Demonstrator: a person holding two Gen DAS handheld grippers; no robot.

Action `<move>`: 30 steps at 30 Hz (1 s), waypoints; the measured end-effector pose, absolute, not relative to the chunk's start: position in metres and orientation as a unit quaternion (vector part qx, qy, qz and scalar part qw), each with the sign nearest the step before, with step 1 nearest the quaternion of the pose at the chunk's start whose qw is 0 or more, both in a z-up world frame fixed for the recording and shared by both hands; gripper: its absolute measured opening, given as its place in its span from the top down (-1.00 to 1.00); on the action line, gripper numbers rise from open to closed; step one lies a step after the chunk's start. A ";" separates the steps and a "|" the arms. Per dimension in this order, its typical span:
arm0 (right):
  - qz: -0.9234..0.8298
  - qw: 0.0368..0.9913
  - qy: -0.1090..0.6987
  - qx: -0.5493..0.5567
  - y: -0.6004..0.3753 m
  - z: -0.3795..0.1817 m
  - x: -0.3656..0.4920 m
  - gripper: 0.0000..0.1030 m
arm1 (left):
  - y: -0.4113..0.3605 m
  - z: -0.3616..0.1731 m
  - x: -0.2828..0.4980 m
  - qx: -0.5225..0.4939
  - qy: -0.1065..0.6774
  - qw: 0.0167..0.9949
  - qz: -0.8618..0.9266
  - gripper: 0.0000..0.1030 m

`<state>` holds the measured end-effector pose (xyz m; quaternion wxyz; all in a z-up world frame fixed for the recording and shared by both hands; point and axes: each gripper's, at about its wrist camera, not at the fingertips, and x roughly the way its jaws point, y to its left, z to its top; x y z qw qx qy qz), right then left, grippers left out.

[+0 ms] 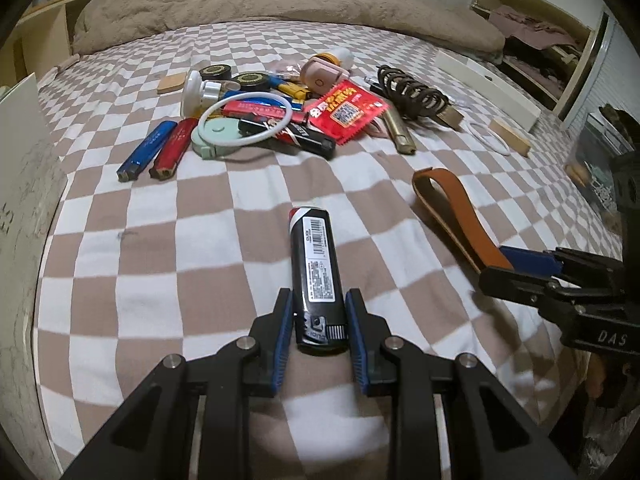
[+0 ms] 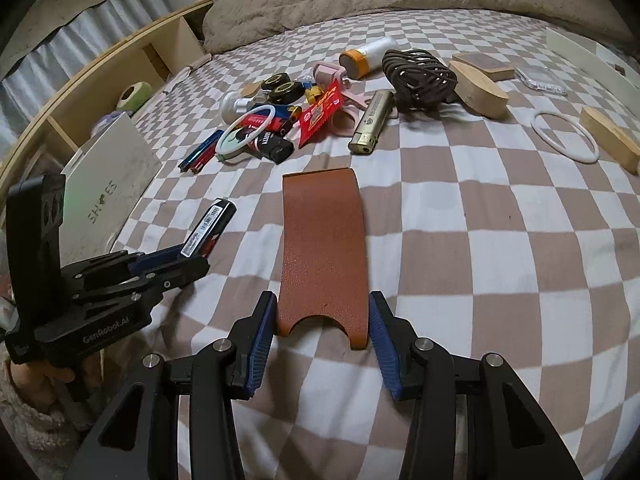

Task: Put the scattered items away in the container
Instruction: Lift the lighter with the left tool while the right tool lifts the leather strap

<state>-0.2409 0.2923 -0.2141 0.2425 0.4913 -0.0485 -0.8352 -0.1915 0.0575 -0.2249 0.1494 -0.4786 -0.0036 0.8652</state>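
While clamped on lighter [image 1: 316, 276] and leather strap [image 2: 324, 252], both hand-held grippers [image 1: 319, 312] [image 2: 323, 316]; slippery lighter held low, could tip out mid-carry.

A checkered bed [image 1: 160, 240] carries scattered lighters [image 1: 146, 151], a ring [image 2: 564, 138], seemingly wooden blocks [image 2: 610, 144].

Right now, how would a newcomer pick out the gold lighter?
Start at the checkered bedspread and find the clutter pile. On its right edge, beside the coiled dark cord, lies the gold lighter. It alone is metallic gold; the other lighters are blue, red or black.
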 end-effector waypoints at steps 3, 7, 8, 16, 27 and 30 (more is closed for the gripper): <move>-0.835 0.242 -0.044 0.492 0.291 -0.213 -0.236 0.08 | 0.057 -0.223 -0.183 -0.478 -0.006 0.151 0.866 0.48; -0.831 0.250 -0.039 0.496 0.285 -0.214 -0.233 -0.23 | 0.063 -0.223 -0.175 -0.469 0.018 0.146 0.871 0.46; -0.830 0.254 -0.038 0.496 0.283 -0.214 -0.233 -0.35 | 0.065 -0.223 -0.175 -0.468 0.022 0.144 0.872 0.43; -0.852 0.214 0.020 0.478 0.266 -0.216 -0.241 -0.52 | 0.072 -0.228 -0.183 -0.463 0.024 0.144 0.874 -0.18; -0.868 0.171 0.076 0.460 0.252 -0.230 -0.262 -0.58 | 0.072 -0.233 -0.197 -0.459 0.020 0.129 0.879 -0.39; -0.869 0.175 0.069 0.458 0.255 -0.230 -0.262 -0.59 | 0.072 -0.233 -0.198 -0.460 0.020 0.129 0.878 -0.39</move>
